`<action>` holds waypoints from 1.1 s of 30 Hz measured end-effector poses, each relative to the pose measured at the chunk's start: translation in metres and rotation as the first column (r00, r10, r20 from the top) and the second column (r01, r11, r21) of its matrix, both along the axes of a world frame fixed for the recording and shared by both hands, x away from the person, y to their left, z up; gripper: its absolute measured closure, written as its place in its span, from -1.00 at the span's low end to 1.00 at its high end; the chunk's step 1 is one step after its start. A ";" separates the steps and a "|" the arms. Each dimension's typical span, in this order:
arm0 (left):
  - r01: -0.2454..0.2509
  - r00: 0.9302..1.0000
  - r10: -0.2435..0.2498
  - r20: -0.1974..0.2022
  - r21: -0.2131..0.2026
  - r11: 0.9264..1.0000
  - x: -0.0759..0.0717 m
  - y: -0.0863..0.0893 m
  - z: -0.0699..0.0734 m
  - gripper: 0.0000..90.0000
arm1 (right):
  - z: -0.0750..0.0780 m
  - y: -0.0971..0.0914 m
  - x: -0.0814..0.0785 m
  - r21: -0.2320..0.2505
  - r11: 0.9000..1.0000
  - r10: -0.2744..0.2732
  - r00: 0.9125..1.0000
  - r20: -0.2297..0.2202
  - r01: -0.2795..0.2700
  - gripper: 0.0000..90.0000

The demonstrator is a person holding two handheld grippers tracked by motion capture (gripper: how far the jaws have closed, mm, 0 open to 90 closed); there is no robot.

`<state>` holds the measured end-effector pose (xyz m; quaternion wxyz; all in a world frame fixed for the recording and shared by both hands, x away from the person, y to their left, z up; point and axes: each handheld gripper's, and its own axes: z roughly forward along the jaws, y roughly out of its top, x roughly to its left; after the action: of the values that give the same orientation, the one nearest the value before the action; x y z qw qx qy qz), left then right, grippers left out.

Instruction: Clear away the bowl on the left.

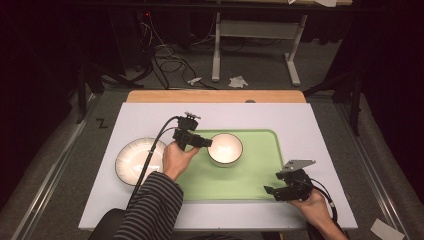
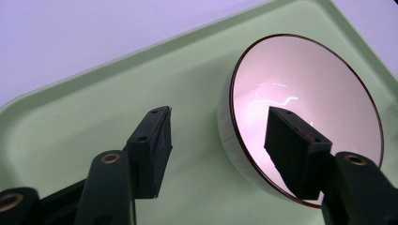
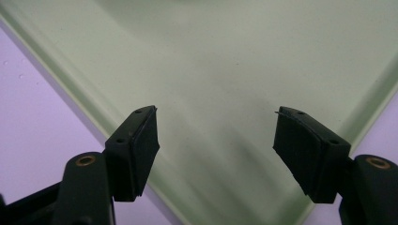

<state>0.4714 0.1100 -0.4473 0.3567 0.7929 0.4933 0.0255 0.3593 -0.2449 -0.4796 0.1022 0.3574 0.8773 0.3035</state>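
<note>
The small white bowl with a dark rim (image 1: 225,148) sits upright on the pale green plastic tray (image 1: 250,175), in its left rear part, with bare tray floor open to the right and front. The left gripper (image 1: 206,142) hangs at the bowl's left edge; its fingers (image 2: 150,150) stand apart, straddling the rim without pressing it. The right gripper (image 1: 272,191) hovers over the tray's front right corner, fingers (image 3: 136,150) spread wide, holding nothing. A white ribbed plate (image 1: 136,161) lies on the white surface (image 1: 300,120), just left of the tray. No readable lettering appears.
</note>
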 end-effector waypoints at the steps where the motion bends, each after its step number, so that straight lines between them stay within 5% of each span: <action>1: -0.006 1.000 0.006 0.000 0.001 1.000 -0.002 0.002 0.001 -0.08 | 0.000 0.000 0.000 -0.001 1.000 0.001 1.000 -0.001 -0.001 -0.28; 33: 0.005 0.999 -0.007 0.053 0.032 0.999 -0.027 0.032 0.027 -0.26 | 0.000 0.001 0.000 -0.005 1.000 -0.009 1.000 -0.002 0.009 -0.28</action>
<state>0.4443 0.1419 -0.4204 0.3571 0.7991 0.4807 0.0532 0.3590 -0.2441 -0.4792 0.1034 0.3614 0.8766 0.3005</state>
